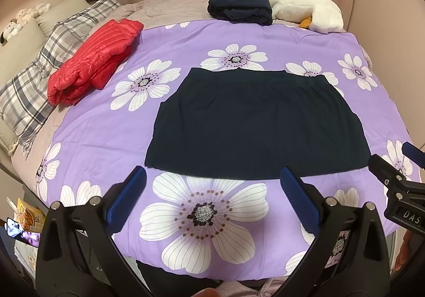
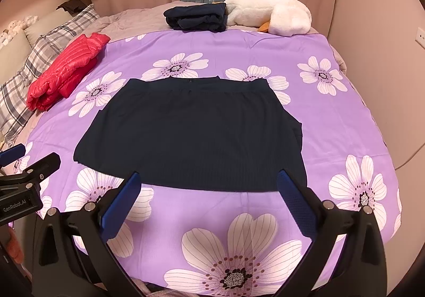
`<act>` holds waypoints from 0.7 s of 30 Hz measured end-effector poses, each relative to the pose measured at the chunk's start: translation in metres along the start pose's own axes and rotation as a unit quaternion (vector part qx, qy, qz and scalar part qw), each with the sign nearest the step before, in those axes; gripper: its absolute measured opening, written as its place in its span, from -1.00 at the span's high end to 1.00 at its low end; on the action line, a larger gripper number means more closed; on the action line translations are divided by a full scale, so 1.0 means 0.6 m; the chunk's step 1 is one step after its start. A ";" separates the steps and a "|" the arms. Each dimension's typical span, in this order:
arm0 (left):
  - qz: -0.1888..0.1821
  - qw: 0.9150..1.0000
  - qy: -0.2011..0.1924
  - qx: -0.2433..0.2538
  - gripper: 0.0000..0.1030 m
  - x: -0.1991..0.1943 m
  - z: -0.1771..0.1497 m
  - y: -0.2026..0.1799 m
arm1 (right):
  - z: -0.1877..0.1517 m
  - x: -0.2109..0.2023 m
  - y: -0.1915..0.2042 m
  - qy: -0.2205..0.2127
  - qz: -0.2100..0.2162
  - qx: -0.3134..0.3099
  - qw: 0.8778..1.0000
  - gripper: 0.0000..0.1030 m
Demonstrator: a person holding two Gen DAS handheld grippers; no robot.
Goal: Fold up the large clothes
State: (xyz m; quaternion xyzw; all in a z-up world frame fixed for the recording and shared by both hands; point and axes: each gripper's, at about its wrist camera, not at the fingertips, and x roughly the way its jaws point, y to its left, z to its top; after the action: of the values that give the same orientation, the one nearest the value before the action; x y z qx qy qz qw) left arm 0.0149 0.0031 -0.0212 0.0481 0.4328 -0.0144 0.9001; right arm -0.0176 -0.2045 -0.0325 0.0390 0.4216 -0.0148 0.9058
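Just beyond both spread, empty tongs (image 1: 212,198) (image 2: 209,201), the dark skirt (image 1: 255,124) lies flat.

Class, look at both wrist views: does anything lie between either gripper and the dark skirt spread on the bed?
Nothing visible does. Only bare floral bedspread separates the open left gripper and open right gripper from the dark skirt. The red jacket lies well aside.

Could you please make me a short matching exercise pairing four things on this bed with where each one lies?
Things:
1. dark skirt
2. red jacket
3. folded dark clothes
4. white plush toy

Places:
A. far edge, right of the folded pile
B. spread flat in the middle of the purple cover
C. left side, beside the plaid pillow
D. far edge, centre

Pairs: 1-B, 2-C, 3-D, 4-A
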 end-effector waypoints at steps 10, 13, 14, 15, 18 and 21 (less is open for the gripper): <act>-0.005 1.000 0.001 0.007 -0.96 0.004 0.001 0.000 | 0.000 -0.004 -0.004 -0.004 -0.007 0.004 1.000 -0.97; -0.006 1.000 0.000 0.006 -0.96 0.004 0.002 0.001 | 0.001 -0.003 -0.004 -0.004 -0.009 0.002 1.000 -0.97; -0.007 1.000 0.001 0.006 -0.96 0.005 0.002 0.002 | 0.002 -0.003 -0.003 -0.004 -0.009 0.002 1.000 -0.97; -0.006 1.000 0.002 0.006 -0.96 0.006 0.003 0.002 | 0.002 -0.003 -0.003 -0.003 -0.007 0.003 1.000 -0.97; -0.006 1.000 0.004 0.006 -0.96 0.006 0.003 0.000 | 0.002 0.000 -0.002 0.000 -0.007 0.004 1.000 -0.97; -0.007 1.000 0.002 0.009 -0.96 0.003 0.006 -0.003 | 0.002 0.002 -0.002 0.002 -0.005 0.005 1.000 -0.97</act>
State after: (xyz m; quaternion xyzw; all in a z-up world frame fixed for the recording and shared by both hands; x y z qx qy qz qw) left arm 0.0186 0.0013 -0.0207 0.0533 0.4347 -0.0243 0.8987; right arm -0.0158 -0.2060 -0.0326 0.0416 0.4231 -0.0219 0.9048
